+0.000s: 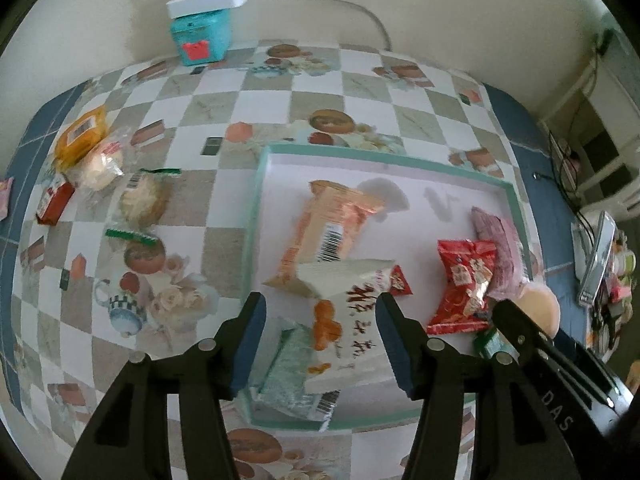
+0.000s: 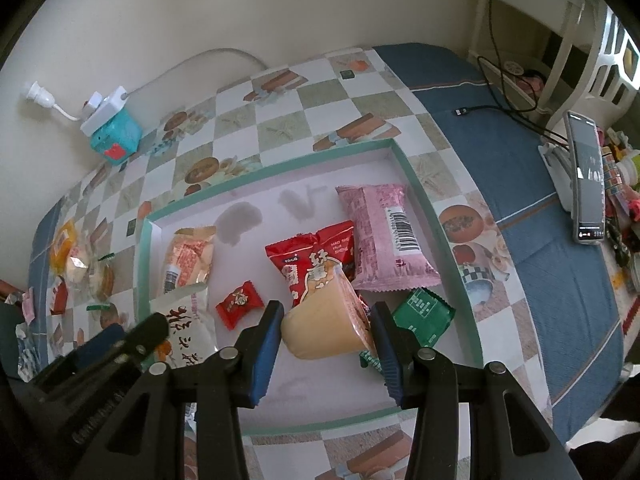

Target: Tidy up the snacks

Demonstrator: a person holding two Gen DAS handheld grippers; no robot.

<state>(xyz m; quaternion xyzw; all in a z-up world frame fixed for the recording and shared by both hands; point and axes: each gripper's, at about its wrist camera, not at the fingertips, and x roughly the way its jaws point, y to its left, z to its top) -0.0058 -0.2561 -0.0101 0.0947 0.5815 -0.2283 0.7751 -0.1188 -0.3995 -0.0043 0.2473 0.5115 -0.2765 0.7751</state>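
Observation:
A shallow teal-rimmed white tray [image 1: 260,184] [image 2: 416,184] lies on the checked tablecloth. In it are an orange packet [image 1: 328,224], a red bag [image 1: 464,276] [image 2: 312,256], a pink packet [image 2: 384,236], a small red candy [image 2: 239,304], a green packet [image 2: 424,316] and a teal packet [image 1: 292,372]. My left gripper [image 1: 320,316] is open above a white packet with red characters [image 1: 348,320] that lies loose between its fingers. My right gripper [image 2: 327,322] is shut on a beige pudding cup [image 2: 324,324] over the tray.
Loose snacks lie on the cloth at the left: a yellow pack [image 1: 82,134], a clear-wrapped bun [image 1: 102,162], a round cake [image 1: 144,198] and a red box [image 1: 54,202]. A teal box with a white power strip [image 1: 202,24] stands by the wall. A phone on a stand [image 2: 588,184] is at the right.

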